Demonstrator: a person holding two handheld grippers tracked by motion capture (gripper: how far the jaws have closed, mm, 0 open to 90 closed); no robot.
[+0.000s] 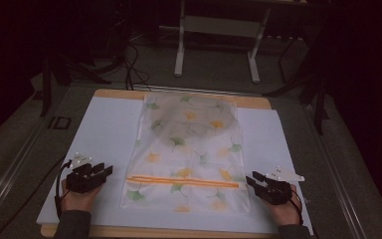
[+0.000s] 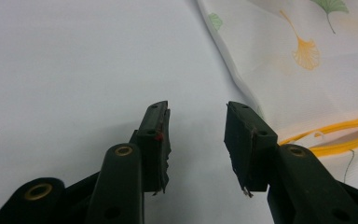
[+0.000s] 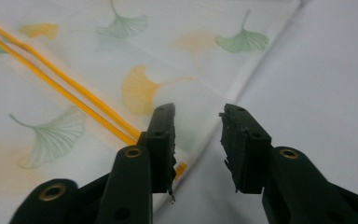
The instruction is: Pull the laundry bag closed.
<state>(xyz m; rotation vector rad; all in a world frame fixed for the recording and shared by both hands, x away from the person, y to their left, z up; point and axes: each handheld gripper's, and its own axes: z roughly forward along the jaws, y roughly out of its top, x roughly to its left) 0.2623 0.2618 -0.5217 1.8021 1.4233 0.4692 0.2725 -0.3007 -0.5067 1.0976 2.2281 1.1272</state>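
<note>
The leaf-printed bag (image 1: 186,149) is laid flat in the middle of the white mat (image 1: 104,134), with its length running away from the person, and something dark and rounded can be seen through the far half (what it is cannot be told). Across the near part of the bag, the two orange zip lines (image 1: 183,180) run from one side edge to the other, and they look not yet pressed together over their whole length, although this is only a judgement from the high view. The left gripper (image 1: 104,171) is held just beside the left edge of the bag, and in the left gripper view its jaws are seen wide apart with nothing between them, above bare mat, with the bag's edge (image 2: 242,79) just to the right of them. The right gripper (image 1: 252,180) is held at the right edge, also wide open and empty; in the right gripper view the end of the zip lines (image 3: 74,93) passes under its left jaw. For the step to be done well, each side edge should be taken at the height of the zip, so that the strip is kept straight and lightly stretched. The jaws should be closed on the plastic film only, not on the mat below, and the pull should be kept equal on both sides, otherwise the bag may be turned or wrinkled.
</note>
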